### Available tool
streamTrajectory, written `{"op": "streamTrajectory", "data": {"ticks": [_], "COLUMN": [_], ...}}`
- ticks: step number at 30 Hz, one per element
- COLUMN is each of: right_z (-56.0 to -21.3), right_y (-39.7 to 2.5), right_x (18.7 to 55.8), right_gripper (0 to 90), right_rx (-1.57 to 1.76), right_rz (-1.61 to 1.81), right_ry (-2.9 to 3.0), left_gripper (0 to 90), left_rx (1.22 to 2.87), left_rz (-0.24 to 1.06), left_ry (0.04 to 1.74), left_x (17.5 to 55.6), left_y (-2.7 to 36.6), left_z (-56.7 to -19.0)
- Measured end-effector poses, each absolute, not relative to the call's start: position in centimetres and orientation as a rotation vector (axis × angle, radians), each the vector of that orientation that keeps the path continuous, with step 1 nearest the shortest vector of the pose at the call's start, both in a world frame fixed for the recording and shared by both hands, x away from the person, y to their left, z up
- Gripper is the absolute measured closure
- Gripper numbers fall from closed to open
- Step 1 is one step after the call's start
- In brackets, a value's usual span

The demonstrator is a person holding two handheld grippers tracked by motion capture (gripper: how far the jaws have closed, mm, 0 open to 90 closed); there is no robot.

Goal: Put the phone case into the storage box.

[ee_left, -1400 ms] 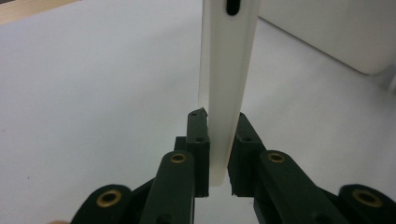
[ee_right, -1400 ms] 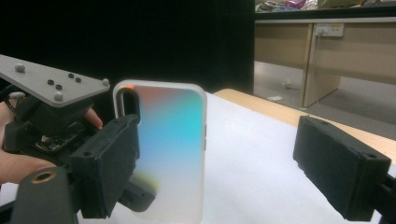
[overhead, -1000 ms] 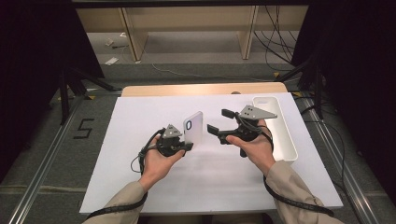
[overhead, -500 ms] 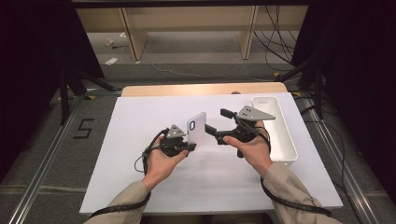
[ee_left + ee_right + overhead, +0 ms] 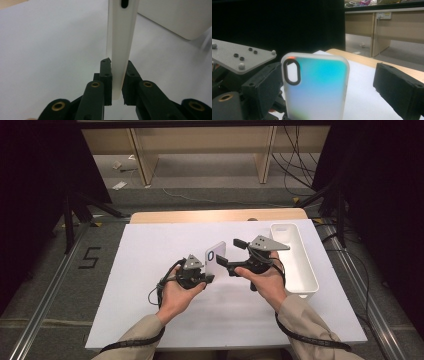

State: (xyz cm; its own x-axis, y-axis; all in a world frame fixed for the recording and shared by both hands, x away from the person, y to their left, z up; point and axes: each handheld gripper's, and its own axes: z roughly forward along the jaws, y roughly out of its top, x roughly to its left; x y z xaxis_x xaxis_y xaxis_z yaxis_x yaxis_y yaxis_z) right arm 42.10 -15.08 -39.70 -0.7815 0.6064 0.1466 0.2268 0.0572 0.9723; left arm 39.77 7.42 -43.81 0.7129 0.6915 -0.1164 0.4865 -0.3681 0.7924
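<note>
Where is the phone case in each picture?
High view: the phone case stands mid-table, between the two grippers.
Left gripper view: seen edge-on, clamped between that gripper's jaws.
Right gripper view: its back faces the camera, between open jaws.
Shared landmark: the white table sheet.

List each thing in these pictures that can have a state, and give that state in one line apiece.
Phone case: empty, held upright off the table, clamped at its lower edge.
Left hand-held gripper: shut on the phone case.
Right hand-held gripper: open, one jaw either side of the phone case, not gripping.
White tray: empty, lying flat at the table's right side.
</note>
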Motion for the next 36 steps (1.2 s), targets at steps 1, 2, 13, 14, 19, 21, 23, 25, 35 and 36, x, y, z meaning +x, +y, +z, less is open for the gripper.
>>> {"op": "streamTrajectory", "data": {"ticks": [1, 2, 13, 14, 19, 21, 23, 25, 35, 36], "right_z": [-39.7, -39.7, -39.9, -39.9, -40.0, -40.0, -40.0, -40.1, -40.4, -40.4], "right_y": [-15.1, -15.1, -14.8, -14.8, -14.6, -14.6, -14.6, -14.6, -14.2, -14.2], "right_x": [42.1, 42.1, 42.1, 42.1, 42.1, 42.1, 42.1, 42.1, 42.0, 42.0], "right_gripper": [9.5, 9.3, 5.9, 5.7, 4.9, 4.6, 4.6, 4.5, 6.4, 6.9], "right_rx": [0.842, 0.843, 0.857, 0.857, 0.857, 0.858, 0.861, 0.863, 0.865, 0.868], "right_rz": [1.781, 1.782, 1.774, 1.773, 1.768, 1.768, 1.763, 1.761, 1.763, 1.761], "right_ry": [2.037, 2.037, 2.038, 2.037, 2.037, 2.037, 2.04, 2.038, 2.041, 2.041], "left_gripper": [80.5, 80.5, 80.5, 80.5, 80.5, 80.5, 80.5, 80.5, 80.5, 80.5], "left_rx": [2.042, 2.04, 2.048, 2.053, 2.053, 2.053, 2.057, 2.057, 2.062, 2.062], "left_rz": [0.296, 0.295, 0.29, 0.288, 0.29, 0.287, 0.286, 0.285, 0.285, 0.286], "left_ry": [0.898, 0.897, 0.882, 0.879, 0.875, 0.872, 0.869, 0.87, 0.856, 0.855], "left_x": [39.8, 39.7, 39.6, 39.6, 39.5, 39.5, 39.5, 39.4, 39.3, 39.3], "left_y": [7.3, 7.3, 6.6, 6.6, 6.3, 6.2, 6.1, 6.0, 5.5, 5.5], "left_z": [-43.8, -43.9, -43.9, -43.9, -44.0, -44.0, -44.0, -44.1, -44.1, -44.2]}}
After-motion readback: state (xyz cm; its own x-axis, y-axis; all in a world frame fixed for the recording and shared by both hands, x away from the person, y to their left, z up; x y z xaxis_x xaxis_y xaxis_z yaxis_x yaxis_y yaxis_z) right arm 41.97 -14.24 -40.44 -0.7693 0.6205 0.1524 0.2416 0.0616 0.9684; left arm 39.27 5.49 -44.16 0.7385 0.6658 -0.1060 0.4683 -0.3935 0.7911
